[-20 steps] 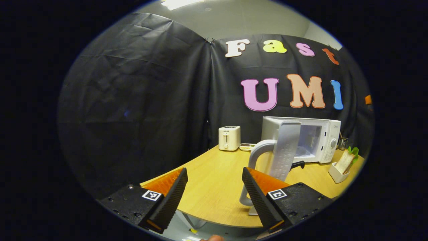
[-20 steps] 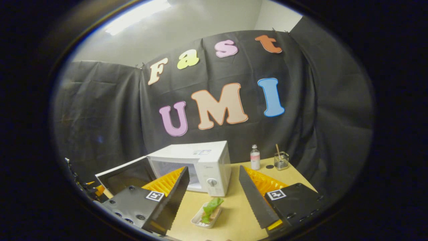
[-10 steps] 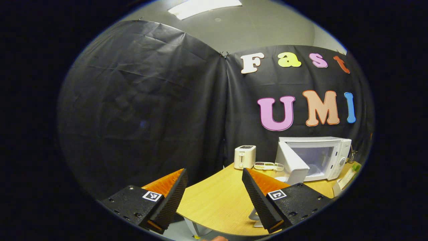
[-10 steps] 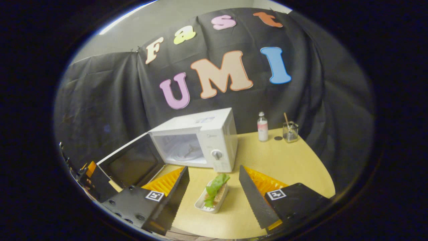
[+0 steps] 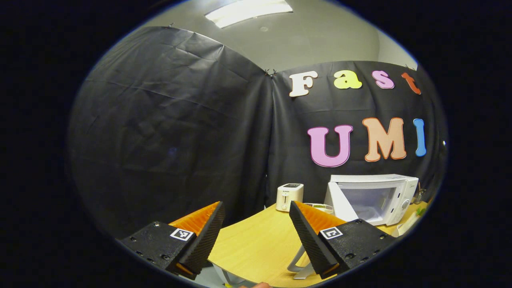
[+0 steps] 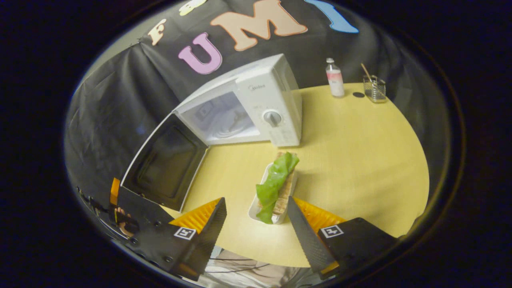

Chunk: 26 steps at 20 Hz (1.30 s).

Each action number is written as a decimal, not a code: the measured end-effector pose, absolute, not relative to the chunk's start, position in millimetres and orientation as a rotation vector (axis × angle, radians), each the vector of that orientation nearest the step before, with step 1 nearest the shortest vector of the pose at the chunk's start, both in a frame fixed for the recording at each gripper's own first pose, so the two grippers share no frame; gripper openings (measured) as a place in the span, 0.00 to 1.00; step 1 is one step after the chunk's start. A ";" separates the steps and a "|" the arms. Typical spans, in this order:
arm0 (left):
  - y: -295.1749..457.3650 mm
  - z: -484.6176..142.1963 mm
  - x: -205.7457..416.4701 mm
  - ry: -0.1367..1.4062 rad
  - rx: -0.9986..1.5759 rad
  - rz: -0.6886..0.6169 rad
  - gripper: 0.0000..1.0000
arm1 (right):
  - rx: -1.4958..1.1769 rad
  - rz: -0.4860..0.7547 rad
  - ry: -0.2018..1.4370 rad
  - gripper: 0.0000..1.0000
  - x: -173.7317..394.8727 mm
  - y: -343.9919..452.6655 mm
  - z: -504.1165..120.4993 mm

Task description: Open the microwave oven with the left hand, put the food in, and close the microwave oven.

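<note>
While microwave [image 6: 248, 108] gapes, right gripper [image 6: 256, 224] over sandwich [image 6: 276, 186].

microwave [image 6: 256, 104] | brand "midea" on front, above the dial

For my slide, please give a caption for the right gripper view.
Open right gripper above a sandwich tray before the open microwave.

Counted on table: one microwave [image 6: 256, 108], one sandwich [image 6: 277, 184] in one white tray [image 6: 256, 205], one bottle [image 6: 335, 78], one glass jar [image 6: 374, 89], one toaster [image 5: 289, 197], two grippers seen.
</note>
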<state>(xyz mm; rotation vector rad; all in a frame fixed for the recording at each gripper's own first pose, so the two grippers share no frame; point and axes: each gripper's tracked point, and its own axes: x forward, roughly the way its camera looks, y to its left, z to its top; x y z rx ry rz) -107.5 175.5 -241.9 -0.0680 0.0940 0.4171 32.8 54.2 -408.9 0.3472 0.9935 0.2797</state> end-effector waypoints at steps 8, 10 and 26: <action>182.1 -263.2 -94.6 0.134 -0.080 0.424 0.99 | 0.404 0.231 1.108 0.90 50.8 55.2 -437.6; 181.1 -263.3 -91.7 0.132 -0.081 0.420 0.99 | 0.396 0.213 1.117 0.94 53.6 52.2 -444.8; 174.9 -270.0 -86.9 0.155 -0.079 0.372 0.99 | 0.464 0.137 1.057 0.33 42.3 75.5 -447.3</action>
